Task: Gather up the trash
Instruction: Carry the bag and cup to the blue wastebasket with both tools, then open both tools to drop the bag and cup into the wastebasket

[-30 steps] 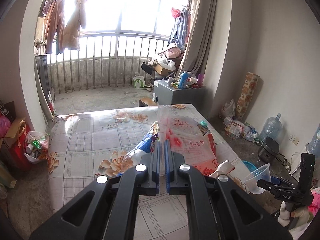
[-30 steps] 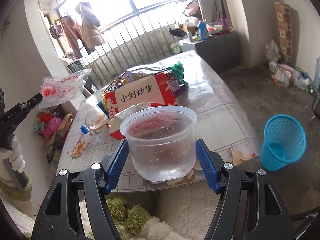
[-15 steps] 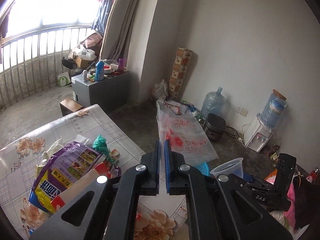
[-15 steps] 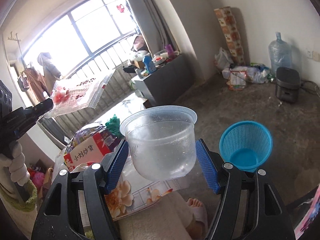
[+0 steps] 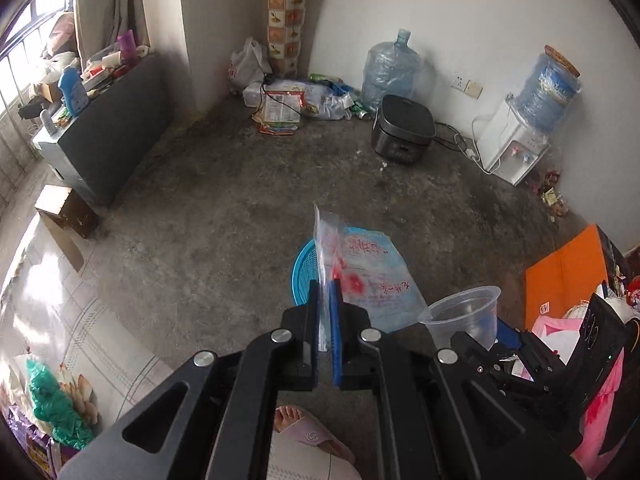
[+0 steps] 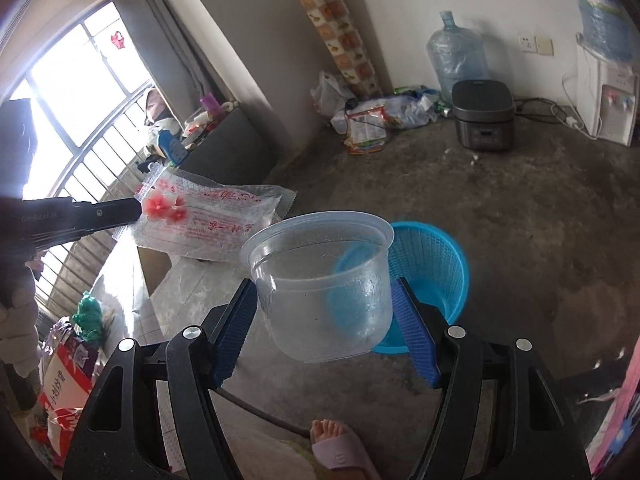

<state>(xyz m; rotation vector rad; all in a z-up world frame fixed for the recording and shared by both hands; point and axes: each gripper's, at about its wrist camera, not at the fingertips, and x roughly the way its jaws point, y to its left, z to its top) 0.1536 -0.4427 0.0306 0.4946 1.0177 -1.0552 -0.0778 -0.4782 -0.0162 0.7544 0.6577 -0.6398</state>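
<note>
— Where are we holding things?
— Our left gripper (image 5: 325, 308) is pinching the plastic bag (image 5: 370, 276) above the blue basket (image 6: 434, 276); our right gripper (image 6: 324, 320) is clamping the clear cup (image 6: 320, 284) beside it.
— Anything nearby?
— A rice cooker (image 5: 402, 130) is sitting well apart, and a slippered foot (image 6: 340, 446) below

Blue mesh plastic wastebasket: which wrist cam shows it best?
Right wrist view. The blue mesh plastic wastebasket shows its rim, wall and inside, only partly behind the clear plastic cup. In the left wrist view only an arc of its rim shows beside the printed clear plastic bag.
</note>
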